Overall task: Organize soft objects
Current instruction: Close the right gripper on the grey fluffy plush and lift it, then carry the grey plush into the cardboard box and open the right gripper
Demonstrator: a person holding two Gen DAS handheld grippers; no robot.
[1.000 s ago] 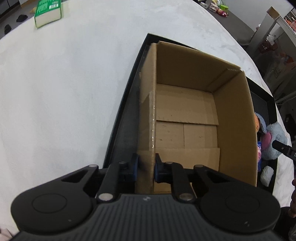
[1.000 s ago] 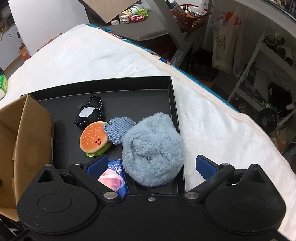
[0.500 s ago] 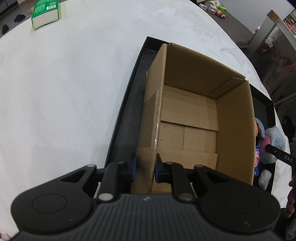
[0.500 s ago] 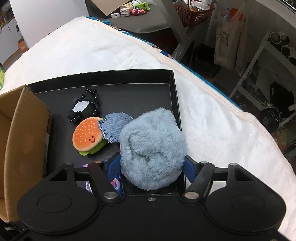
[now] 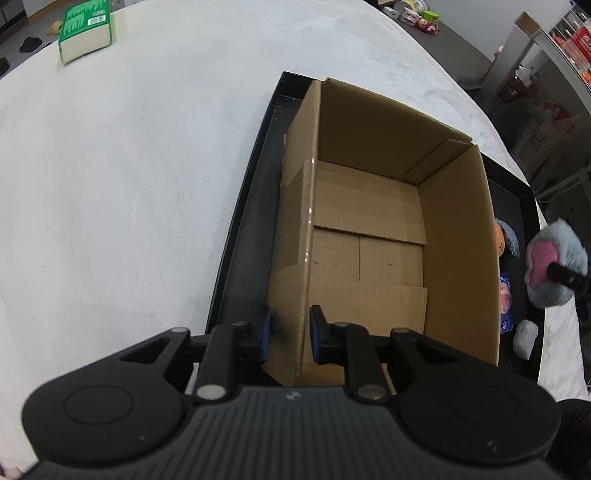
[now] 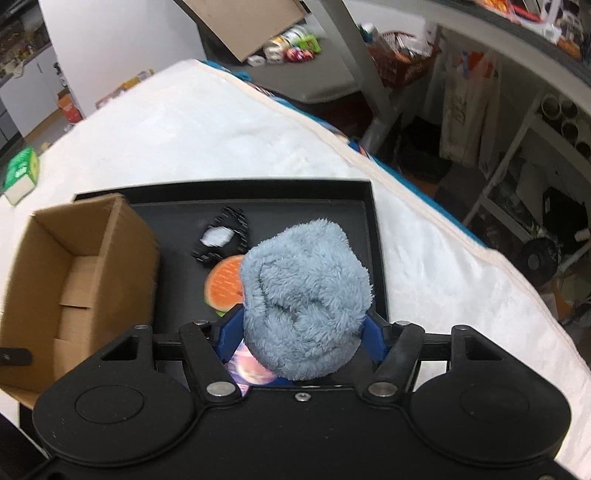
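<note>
From the left wrist view, the left claw (image 5: pixel 290 339) straddled the near wall of the cardboard box (image 5: pixel 369 236), one blue pad on each side; the jaws were nearly together and had just eased apart a little, and the pads seemed to rest on the board rather than bite it. Ahead of the claw the box stood open and bare inside, sitting in a black tray (image 5: pixel 240 206) on a white cloth. Off to the claw's right, past the far wall of the box, the fluffy blue toy (image 5: pixel 554 266) hung clear of the tray, its pink underside showing. A green packet (image 5: pixel 85 29) lay far ahead to the left.

From the right wrist view, the right claw (image 6: pixel 301 334) pinched the fluffy blue toy between its pads — the jaws had just closed in on it. This looked like the carry step: toy lifted, not yet boxed. Next it would need to swing left over the open box and let go inside.

Below the toy, a burger toy (image 6: pixel 223 284) and a black-and-white plush (image 6: pixel 221 238) lay on the tray, partly hidden and blurred. A pink packet peeped out under the left pad — what it was I could not tell.
</note>
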